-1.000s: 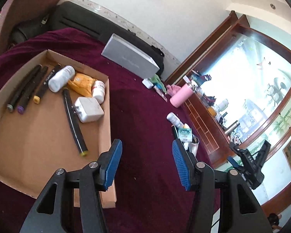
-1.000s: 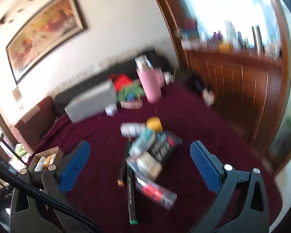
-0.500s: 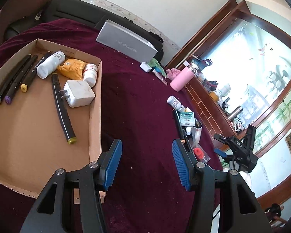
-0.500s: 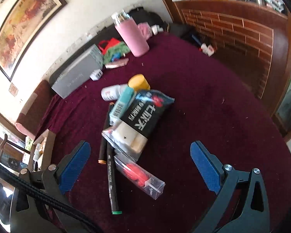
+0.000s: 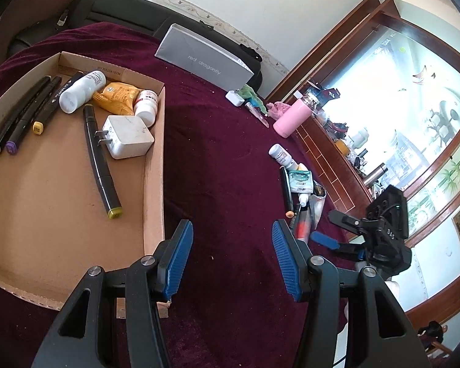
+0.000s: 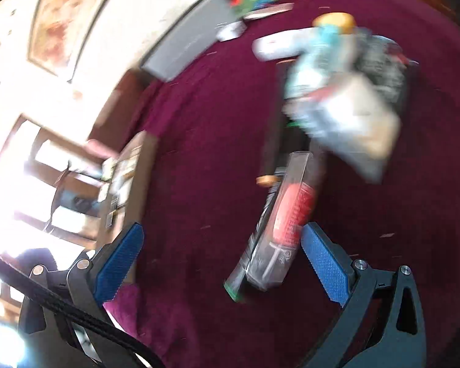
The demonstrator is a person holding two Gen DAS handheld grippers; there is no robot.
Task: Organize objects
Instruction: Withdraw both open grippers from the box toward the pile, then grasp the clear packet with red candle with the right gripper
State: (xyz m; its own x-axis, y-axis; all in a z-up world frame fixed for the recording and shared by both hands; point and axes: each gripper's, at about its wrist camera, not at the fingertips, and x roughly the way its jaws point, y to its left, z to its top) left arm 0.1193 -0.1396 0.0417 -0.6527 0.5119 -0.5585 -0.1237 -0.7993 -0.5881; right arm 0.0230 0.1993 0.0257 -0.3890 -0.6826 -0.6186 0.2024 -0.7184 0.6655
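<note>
A cardboard tray [image 5: 155, 165] on the maroon cloth holds several markers [image 5: 101, 159], a white bottle [image 5: 82, 91], a yellow pouch [image 5: 118, 97], a small pill bottle [image 5: 146, 107] and a white charger [image 5: 127, 136]. My left gripper [image 5: 232, 260] hovers open and empty beside the tray's right wall. To the right lies a pile [image 5: 300, 190] of bottles, packets and pens. My right gripper [image 6: 222, 265] is open, low over that pile. A clear box with a red item [image 6: 286, 224] lies between its blue fingers, close to the right pad [image 6: 325, 265], untouched. The right wrist view is blurred.
A grey box [image 5: 204, 59] and a pink bottle [image 5: 291, 116] stand at the far side of the cloth. A black sofa back [image 5: 122, 6] runs behind. A wooden ledge [image 5: 331, 150] crowded with items borders the right side. Bare cloth [image 5: 217, 159] lies between tray and pile.
My right gripper has dropped and tilted down toward the pile, so the clear red box now sits between its fingers. The left gripper has barely shifted beside the tray.
</note>
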